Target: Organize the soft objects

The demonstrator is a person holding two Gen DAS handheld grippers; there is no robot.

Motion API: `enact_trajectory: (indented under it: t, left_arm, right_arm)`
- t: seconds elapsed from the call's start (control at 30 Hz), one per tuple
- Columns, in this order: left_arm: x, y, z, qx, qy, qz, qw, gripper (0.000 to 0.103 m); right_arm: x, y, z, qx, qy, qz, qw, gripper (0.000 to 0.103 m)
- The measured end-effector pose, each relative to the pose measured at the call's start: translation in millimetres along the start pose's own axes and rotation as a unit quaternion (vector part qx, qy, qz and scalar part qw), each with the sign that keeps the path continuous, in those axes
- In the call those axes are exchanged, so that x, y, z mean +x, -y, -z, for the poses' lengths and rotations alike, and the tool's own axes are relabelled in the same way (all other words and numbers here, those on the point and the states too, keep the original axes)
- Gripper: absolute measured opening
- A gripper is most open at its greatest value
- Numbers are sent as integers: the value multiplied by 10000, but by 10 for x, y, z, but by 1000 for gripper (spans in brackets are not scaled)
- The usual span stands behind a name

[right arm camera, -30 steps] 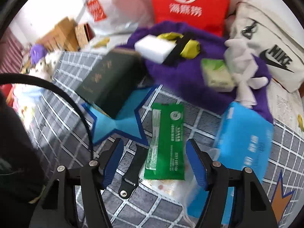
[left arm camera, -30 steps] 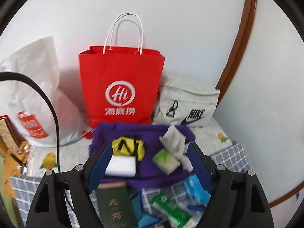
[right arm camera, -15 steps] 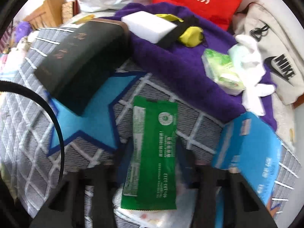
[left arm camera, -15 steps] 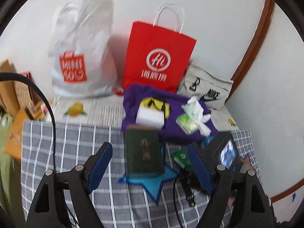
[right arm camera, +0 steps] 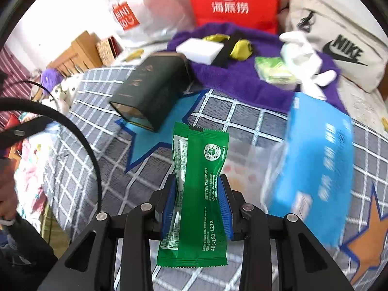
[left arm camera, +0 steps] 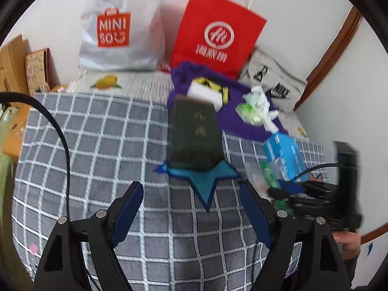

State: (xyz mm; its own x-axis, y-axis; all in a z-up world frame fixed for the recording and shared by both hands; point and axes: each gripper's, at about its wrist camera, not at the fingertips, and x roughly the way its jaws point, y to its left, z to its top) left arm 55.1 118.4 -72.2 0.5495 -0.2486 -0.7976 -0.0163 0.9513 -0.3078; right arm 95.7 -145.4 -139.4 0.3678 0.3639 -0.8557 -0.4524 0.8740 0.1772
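- Right gripper (right arm camera: 197,202) has just been closing, and its blue pads now pinch the green sachet (right arm camera: 198,194) at its waist, creasing the packet inward.
- The sachet is clear of the grey checked blanket (right arm camera: 232,111), printed end pointing away from the camera.
- Just to its right a blue tissue pack (right arm camera: 317,169) is blurred; whether it rests on the blanket I cannot tell.
- Left gripper (left arm camera: 191,208) hangs over the blanket with jaws spread wide, nothing between them.
- Ahead of it, a dark green box (left arm camera: 194,133) sits on a blue star patch (left arm camera: 206,179), the purple towel (left arm camera: 242,121) beyond.
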Motion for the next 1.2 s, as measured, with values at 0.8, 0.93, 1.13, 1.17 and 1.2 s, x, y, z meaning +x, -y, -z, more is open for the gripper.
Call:
enact_trajectory:
  t: [0.8, 0.93, 1.13, 1.17, 1.2]
  left_arm:
    - [1413, 1268, 571, 1737, -1222, -818, 9738, 82]
    - [1301, 1071, 589, 1611, -1202, -1022, 9742, 82]
    - [1314, 977, 471, 1421, -1166, -744, 9801, 77]
    - [1351, 1019, 471, 1493, -1182, -636, 9796, 73]
    - [1385, 1074, 476, 1602, -1170, -603, 9783, 62]
  right_arm:
    - [-887, 636, 845, 806, 885, 326, 9923, 34]
    - [-927, 631, 872, 779, 1011, 227, 9916, 34]
    - [-848, 620, 864, 726, 989, 41, 9924, 34]
    - [-841, 628, 864, 735, 988, 32, 9924, 34]
    - [-834, 643, 867, 753, 987, 19, 9923, 34]
